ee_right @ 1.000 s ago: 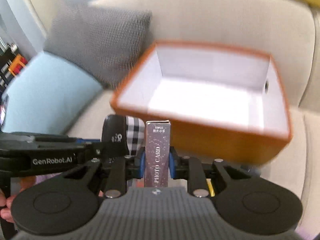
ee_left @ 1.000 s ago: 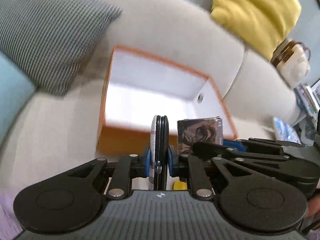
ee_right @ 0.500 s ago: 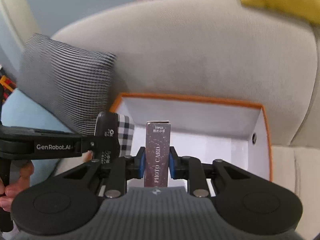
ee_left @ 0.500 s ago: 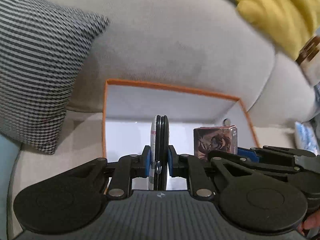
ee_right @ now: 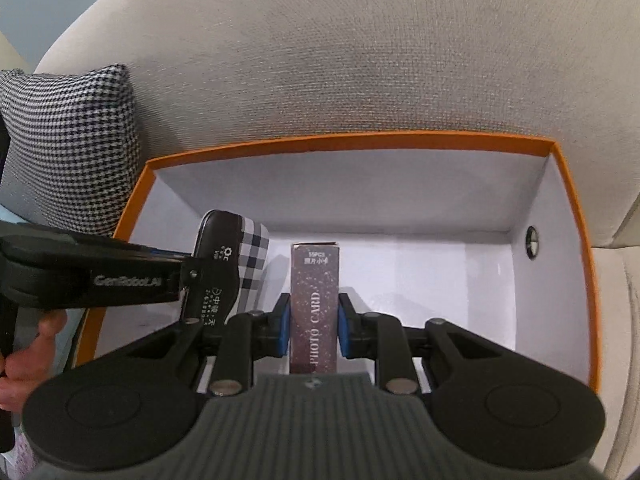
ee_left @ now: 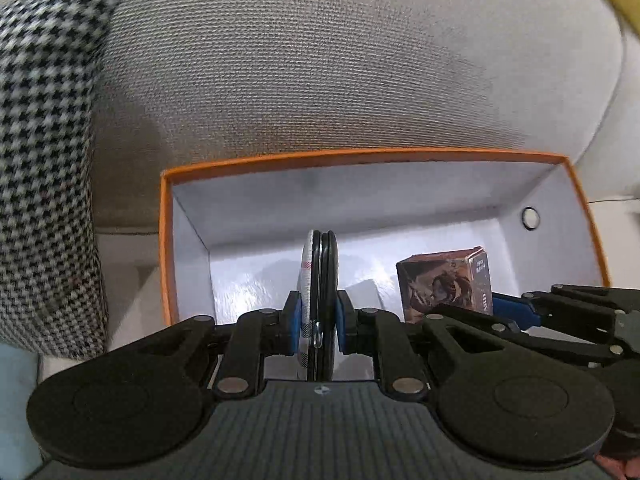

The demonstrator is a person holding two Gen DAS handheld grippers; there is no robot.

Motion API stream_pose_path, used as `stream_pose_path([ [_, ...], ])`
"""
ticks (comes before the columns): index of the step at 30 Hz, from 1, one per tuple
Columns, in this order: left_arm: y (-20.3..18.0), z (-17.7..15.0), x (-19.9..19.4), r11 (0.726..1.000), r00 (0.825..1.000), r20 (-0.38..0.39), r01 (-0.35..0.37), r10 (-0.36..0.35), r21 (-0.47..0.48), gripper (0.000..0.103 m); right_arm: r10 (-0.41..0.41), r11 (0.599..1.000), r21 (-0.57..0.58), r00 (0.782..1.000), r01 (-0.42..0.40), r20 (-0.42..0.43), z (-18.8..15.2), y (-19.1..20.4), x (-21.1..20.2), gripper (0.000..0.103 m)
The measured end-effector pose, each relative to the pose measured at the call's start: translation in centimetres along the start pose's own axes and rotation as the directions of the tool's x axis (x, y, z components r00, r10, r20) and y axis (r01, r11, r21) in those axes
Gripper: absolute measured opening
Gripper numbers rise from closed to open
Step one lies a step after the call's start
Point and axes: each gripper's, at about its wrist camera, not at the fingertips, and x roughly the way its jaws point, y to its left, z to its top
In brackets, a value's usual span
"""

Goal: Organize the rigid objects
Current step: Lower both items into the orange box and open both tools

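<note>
Over the orange box (ee_right: 576,216) on the sofa (ee_right: 360,60), the left gripper (ee_left: 318,320) clamps a flat checkered case (ee_left: 318,276); the right gripper (ee_right: 312,328) pinches an upright photo card box (ee_right: 315,304).

Box (ee_right: 568,280): cardboard, matt orange rim, faintly glossy white lining. Sofa back (ee_right: 360,60) was coarse woven cloth. Card pack (ee_right: 315,312) looked glossy.

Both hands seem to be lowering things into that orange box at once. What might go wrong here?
The left hand-held gripper holds a flat round case on edge; released, it may tip or roll. The right hand-held gripper holds the photo card box close beside it, so they could bump. The orange box rests on soft sofa cushions and might shift.
</note>
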Motion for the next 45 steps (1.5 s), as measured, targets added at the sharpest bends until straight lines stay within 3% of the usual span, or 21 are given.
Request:
stream_pose_path([
  [14,-2.8,1.4,3.3,0.994,0.996,-0.002,-0.086,0.087,0.069,0.024,0.017,1.000,0.009,0.999,-0.017,-0.038,-0.1,-0.9,2.6,0.023],
  [23,-5.3,-1.2,1.9,0.961,0.980,0.082,-0.194,0.181,0.196,0.034,0.009,1.000,-0.003,0.999,-0.009,-0.039,0.0,0.1,3.6,0.023],
  [28,-6.3,-1.8,0.9,0.946,0.972,0.120,-0.224,0.201,0.234,0.034,0.005,1.000,-0.010,0.999,-0.005,-0.040,0.0,0.4,3.7,0.023],
  [33,-6.2,-2.4,-0.6,0.934,0.958,0.162,-0.269,0.235,0.236,0.034,0.004,1.000,-0.009,0.999,-0.005,-0.042,0.1,0.7,3.9,0.023],
  [39,-3.7,-2.5,-5.6,0.966,0.949,0.263,-0.218,0.176,0.142,0.034,-0.030,0.999,0.019,0.999,0.031,-0.041,1.3,1.3,4.5,0.024],
  [45,-2.2,-3.5,-8.5,0.973,0.944,0.275,-0.214,0.182,0.089,0.035,-0.049,0.997,0.052,0.995,0.053,-0.086,2.5,2.8,6.9,0.023],
])
